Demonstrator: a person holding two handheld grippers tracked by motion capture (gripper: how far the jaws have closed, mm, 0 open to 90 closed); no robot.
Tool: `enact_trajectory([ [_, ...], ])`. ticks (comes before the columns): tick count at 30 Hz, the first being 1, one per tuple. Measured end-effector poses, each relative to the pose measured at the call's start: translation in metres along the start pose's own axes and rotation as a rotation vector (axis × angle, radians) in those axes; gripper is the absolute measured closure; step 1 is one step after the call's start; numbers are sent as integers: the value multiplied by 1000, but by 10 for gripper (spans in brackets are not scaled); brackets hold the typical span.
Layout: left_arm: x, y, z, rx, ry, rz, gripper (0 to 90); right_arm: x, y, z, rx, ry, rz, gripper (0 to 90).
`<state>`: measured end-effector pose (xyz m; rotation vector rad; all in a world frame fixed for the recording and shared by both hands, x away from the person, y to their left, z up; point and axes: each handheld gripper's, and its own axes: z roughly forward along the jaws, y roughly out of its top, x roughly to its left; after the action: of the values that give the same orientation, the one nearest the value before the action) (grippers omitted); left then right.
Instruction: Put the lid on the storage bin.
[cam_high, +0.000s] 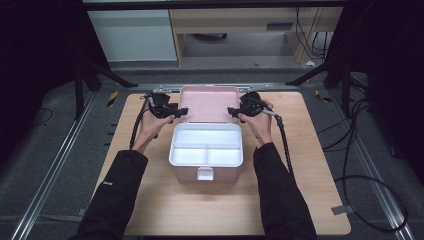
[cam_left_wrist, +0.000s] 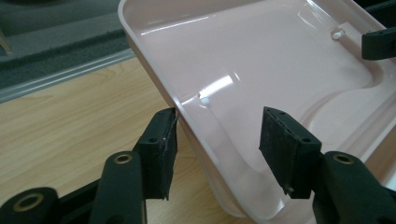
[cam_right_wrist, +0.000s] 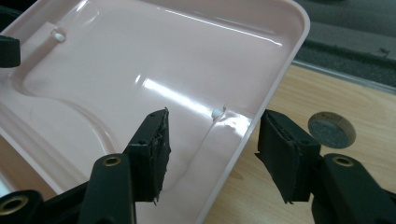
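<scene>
A pink storage box (cam_high: 206, 159) with a white divided tray sits mid-tabletop, its raised lid (cam_high: 208, 103) toward the far edge, straddled at either side rim by the open-jawed left gripper (cam_high: 176, 112) and right gripper (cam_high: 237, 112).

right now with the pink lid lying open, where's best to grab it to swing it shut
Probably by its two side rims, one gripper from each side. The lid lies open behind the box, and its thin raised rim already sits between the open jaws of the left gripper and the right gripper.
</scene>
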<state>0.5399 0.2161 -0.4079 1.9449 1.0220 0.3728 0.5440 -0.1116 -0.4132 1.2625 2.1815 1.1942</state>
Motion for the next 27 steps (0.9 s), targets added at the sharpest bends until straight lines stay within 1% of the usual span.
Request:
enact_trajectory([
  [2,-3,3,-6,-16,5,7,480,1,3,-6,-24,2,-3,449],
  [3,-4,5,-10,-16,8,12,484,2,5,-9,-36,4,-2,453],
  [7,-13,14,-22,2,35,76,512,7,10,-21,-61,2,-14,456],
  [10,-18,18,-29,12,40,107,546,9,14,-31,-76,-9,-27,458],
  [14,-21,22,-38,9,37,117,604,13,21,-44,-95,-18,-47,470],
  [16,-22,24,-42,-7,39,112,637,14,24,-50,-101,-22,-55,485],
  [18,-23,25,-46,-9,43,113,668,16,25,-56,-109,-25,-64,502],
  [25,-32,25,-63,17,45,168,732,27,25,-74,-105,-39,-115,539],
  [27,-36,25,-66,27,51,187,734,30,25,-79,-101,-42,-133,549],
])
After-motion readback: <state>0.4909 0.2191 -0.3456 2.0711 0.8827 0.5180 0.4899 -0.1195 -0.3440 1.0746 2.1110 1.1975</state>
